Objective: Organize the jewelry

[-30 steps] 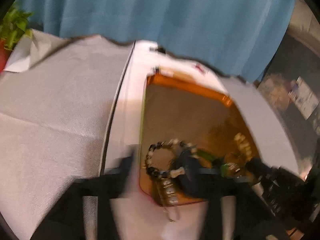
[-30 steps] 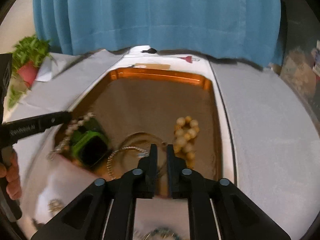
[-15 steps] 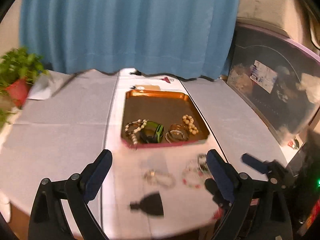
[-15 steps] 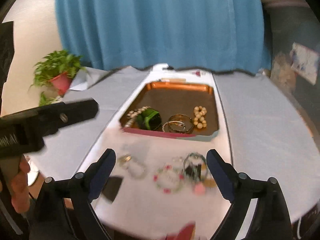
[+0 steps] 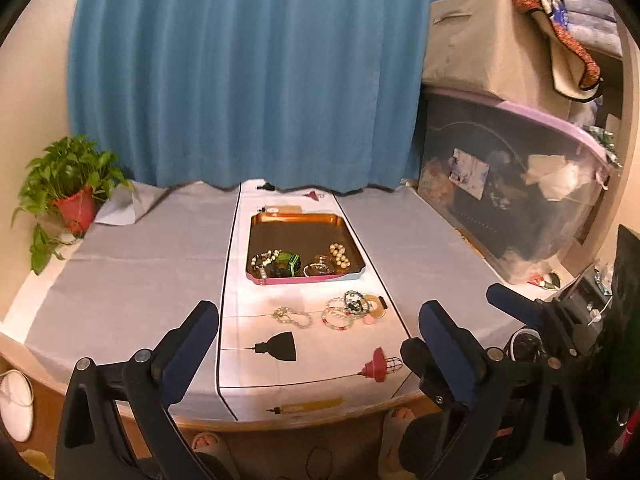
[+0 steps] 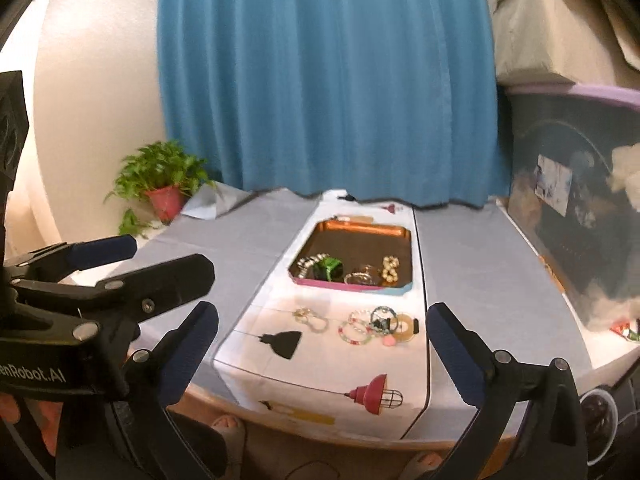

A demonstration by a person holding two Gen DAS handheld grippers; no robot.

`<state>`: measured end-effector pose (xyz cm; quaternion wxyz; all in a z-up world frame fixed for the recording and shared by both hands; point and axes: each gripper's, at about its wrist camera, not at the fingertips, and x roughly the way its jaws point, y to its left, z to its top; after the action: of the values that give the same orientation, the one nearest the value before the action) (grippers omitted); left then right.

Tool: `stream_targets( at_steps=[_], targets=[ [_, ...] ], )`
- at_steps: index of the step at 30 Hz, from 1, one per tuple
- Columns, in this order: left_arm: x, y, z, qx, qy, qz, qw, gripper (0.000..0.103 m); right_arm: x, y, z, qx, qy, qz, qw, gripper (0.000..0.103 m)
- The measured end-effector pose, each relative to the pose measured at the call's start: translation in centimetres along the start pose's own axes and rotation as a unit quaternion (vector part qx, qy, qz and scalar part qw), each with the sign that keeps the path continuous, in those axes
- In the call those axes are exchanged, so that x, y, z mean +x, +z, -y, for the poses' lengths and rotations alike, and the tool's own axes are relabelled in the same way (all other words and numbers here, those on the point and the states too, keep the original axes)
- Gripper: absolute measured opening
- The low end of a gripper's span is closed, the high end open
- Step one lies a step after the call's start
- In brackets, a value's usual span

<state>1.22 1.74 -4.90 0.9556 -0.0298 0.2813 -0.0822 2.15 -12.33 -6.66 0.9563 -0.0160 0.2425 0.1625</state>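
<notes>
A copper tray point(image 5: 296, 217) point(image 6: 360, 226) sits mid-table on a white runner. It holds a black-and-white bead bracelet point(image 5: 264, 260), a green watch point(image 5: 286, 265), thin bangles point(image 5: 320, 267) and a cream bead bracelet point(image 5: 340, 255). In front of it on the runner lie a clear bead chain point(image 5: 292, 316) and a cluster of coloured bracelets point(image 5: 352, 308) point(image 6: 376, 324). My left gripper point(image 5: 318, 308) and right gripper point(image 6: 322, 310) hang near the table's front edge, well back from the jewelry. Both sets of jaws are opening wide, with nothing between them.
A potted plant point(image 5: 76, 196) stands at the back left, and a large clear storage box point(image 5: 512, 200) along the right edge. A blue curtain point(image 5: 248, 72) hangs behind. The runner has printed lamp pictures point(image 5: 280, 346). Feet point(image 5: 208, 442) and a white slipper point(image 5: 16, 404) show below the table edge.
Both grippers have pulled back and up from over the tray to the table's front. The right jaws, nearly shut a second ago, now stand wide; the left widened too.
</notes>
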Motion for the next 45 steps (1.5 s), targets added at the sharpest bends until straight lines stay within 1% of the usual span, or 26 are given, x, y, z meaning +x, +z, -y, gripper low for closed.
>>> stream_targets(
  at_steps=[3,7,9,11,15,17,20,23,25,27,31,32,34,36,38,39,40,41,42,43,44,45],
  targets=[
    [-1.4,0.0,0.6,0.005,0.007,0.008,0.9999,0.102,-1.9,0.3,-0.2,0.003,0.016,0.008,1.000,0.103],
    [-1.8,-0.1,1.0,0.008,0.014,0.010,0.9998,0.102,-2.9,0.5,-0.5,-0.010,0.013,0.015,1.000,0.103],
    [-1.8,-0.3,1.1,0.008,0.011,0.011,0.9998,0.102,-2.8,0.6,-0.5,-0.021,0.009,0.009,1.000,0.103],
    [-1.5,-0.4,1.1,0.008,0.008,0.014,0.9998,0.102,-2.6,0.4,-0.4,-0.021,0.017,0.010,1.000,0.103],
    [0.1,-0.7,0.9,0.014,0.008,-0.001,0.9999,0.102,-1.5,-0.5,0.3,-0.007,0.022,0.014,1.000,0.103],
    [1.0,-1.0,0.9,0.022,0.009,-0.005,0.9997,0.102,-0.8,-0.9,0.2,-0.023,0.022,0.022,0.999,0.103],
    [2.6,-1.9,0.2,0.014,0.001,-0.007,0.9999,0.102,1.0,-1.4,0.3,-0.042,0.029,0.019,0.999,0.103],
    [5.0,-2.9,-1.2,0.000,-0.010,-0.027,0.9996,0.102,4.0,-2.3,0.8,-0.043,0.024,-0.006,0.999,0.103],
    [6.9,-3.5,-2.3,-0.006,-0.019,-0.050,0.9986,0.102,5.7,-2.8,1.6,-0.051,0.044,-0.027,0.997,0.103],
    [8.7,-4.0,-3.3,-0.009,-0.026,-0.065,0.9975,0.102,7.7,-3.4,3.0,-0.058,0.036,-0.043,0.997,0.103],
    [12.3,-4.7,-4.9,-0.007,-0.021,-0.069,0.9973,0.099,10.1,-3.4,5.2,-0.056,0.022,-0.030,0.998,0.103],
    [13.1,-4.9,-5.1,-0.008,-0.024,-0.073,0.9971,0.098,10.9,-3.2,5.7,-0.053,0.023,-0.031,0.998,0.103],
    [16.2,-5.4,-5.8,-0.015,-0.030,-0.089,0.9955,0.095,12.6,-2.7,6.5,-0.040,0.032,-0.024,0.998,0.103],
    [19.1,-5.9,-6.5,-0.029,-0.044,-0.108,0.9927,0.089,14.5,-2.9,7.1,-0.032,0.042,-0.024,0.998,0.103],
    [22.0,-6.3,-6.8,-0.037,-0.053,-0.125,0.9901,0.071,16.7,-4.3,7.7,-0.037,0.032,-0.026,0.998,0.102],
    [23.6,-6.5,-6.8,-0.036,-0.051,-0.131,0.9894,0.069,17.9,-5.4,8.3,-0.037,0.029,-0.033,0.998,0.101],
    [24.8,-6.7,-6.9,-0.033,-0.048,-0.133,0.9895,0.065,18.7,-6.3,8.8,-0.032,0.030,-0.044,0.998,0.094],
    [25.4,-6.9,-6.9,-0.030,-0.046,-0.132,0.9897,0.064,20.1,-7.1,9.6,-0.020,0.030,-0.068,0.997,0.081],
    [26.2,-7.0,-7.1,-0.027,-0.044,-0.132,0.9900,0.063,21.5,-7.6,10.3,-0.005,0.033,-0.096,0.995,0.074],
    [27.2,-7.2,-7.3,-0.025,-0.043,-0.139,0.9891,0.062,22.3,-7.8,10.7,0.003,0.036,-0.108,0.993,0.067],
    [27.8,-7.4,-7.5,-0.027,-0.044,-0.145,0.9881,0.059,23.3,-7.9,11.2,0.011,0.037,-0.117,0.992,0.064],
    [28.6,-7.6,-7.8,-0.031,-0.046,-0.153,0.9866,0.057,23.8,-7.9,11.5,0.013,0.038,-0.114,0.993,0.061]
  ],
)
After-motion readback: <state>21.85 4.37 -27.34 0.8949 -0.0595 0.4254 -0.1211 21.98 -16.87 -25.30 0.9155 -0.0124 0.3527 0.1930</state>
